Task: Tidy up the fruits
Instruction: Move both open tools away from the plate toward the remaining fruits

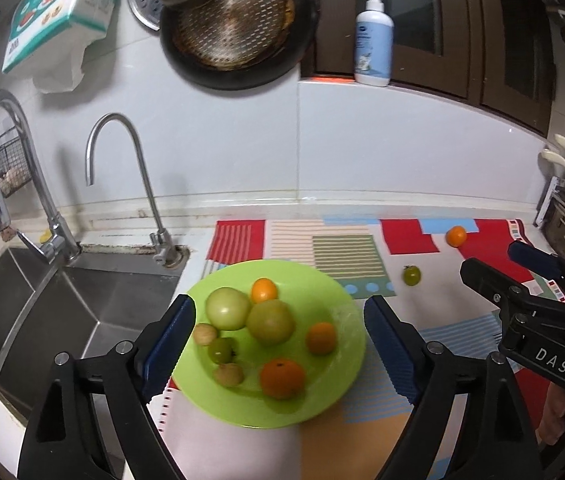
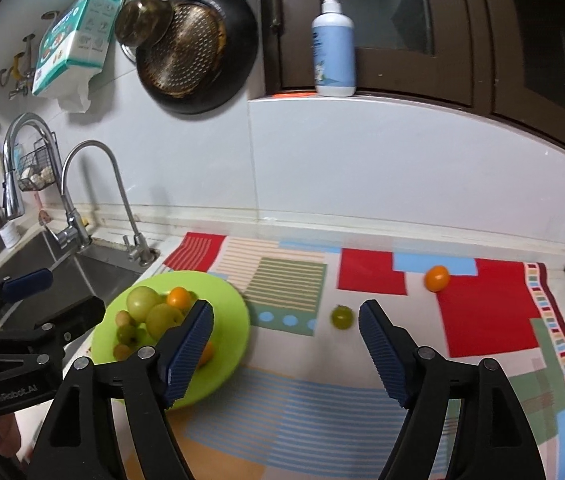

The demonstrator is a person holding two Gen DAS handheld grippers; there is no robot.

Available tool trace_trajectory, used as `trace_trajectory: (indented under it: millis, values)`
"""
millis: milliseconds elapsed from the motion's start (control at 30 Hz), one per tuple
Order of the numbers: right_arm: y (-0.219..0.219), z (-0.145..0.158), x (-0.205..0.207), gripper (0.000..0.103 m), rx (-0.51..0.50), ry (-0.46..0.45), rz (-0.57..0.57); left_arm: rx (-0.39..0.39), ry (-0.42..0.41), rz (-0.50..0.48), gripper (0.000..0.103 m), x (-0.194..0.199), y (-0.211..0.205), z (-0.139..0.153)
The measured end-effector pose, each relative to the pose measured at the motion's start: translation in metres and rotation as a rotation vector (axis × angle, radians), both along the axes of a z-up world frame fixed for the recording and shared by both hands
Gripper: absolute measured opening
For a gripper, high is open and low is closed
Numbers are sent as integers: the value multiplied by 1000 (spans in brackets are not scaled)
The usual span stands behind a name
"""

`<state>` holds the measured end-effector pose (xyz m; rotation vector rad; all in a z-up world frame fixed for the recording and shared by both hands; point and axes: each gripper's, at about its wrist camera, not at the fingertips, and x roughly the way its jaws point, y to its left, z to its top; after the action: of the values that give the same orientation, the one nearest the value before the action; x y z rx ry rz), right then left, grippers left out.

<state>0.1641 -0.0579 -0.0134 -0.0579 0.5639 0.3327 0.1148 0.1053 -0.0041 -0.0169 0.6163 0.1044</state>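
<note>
A lime-green plate [image 1: 338, 304] [image 2: 238, 320] on the patterned mat holds several fruits: two large green ones [image 1: 270, 322], small oranges [image 1: 282, 378] and little pale and green ones. My left gripper [image 1: 280, 344] hangs open above the plate with nothing between its blue pads. On the mat to the right lie a small green tomato [image 1: 411, 275] [image 2: 341, 317] and a small orange [image 1: 455, 236] [image 2: 437, 278]. My right gripper [image 2: 286, 348] is open and empty, with the green tomato just beyond its fingertips. The right gripper's fingers [image 1: 482, 276] show at the right of the left wrist view.
A steel sink [image 1: 62, 312] with two taps [image 1: 122, 184] lies left of the plate. The mat [image 2: 482, 312] covers the counter. A pan [image 1: 234, 28] and a tissue pack hang on the wall. A pump bottle [image 2: 333, 44] stands on the sill. A rack edges the far right.
</note>
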Motion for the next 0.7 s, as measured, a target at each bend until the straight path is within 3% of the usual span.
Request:
trace_trajectory:
  millis: [700]
  values:
    - [-105,21,7,76,-47,-73,-45,-1,-42,-43,91,23,-106,20]
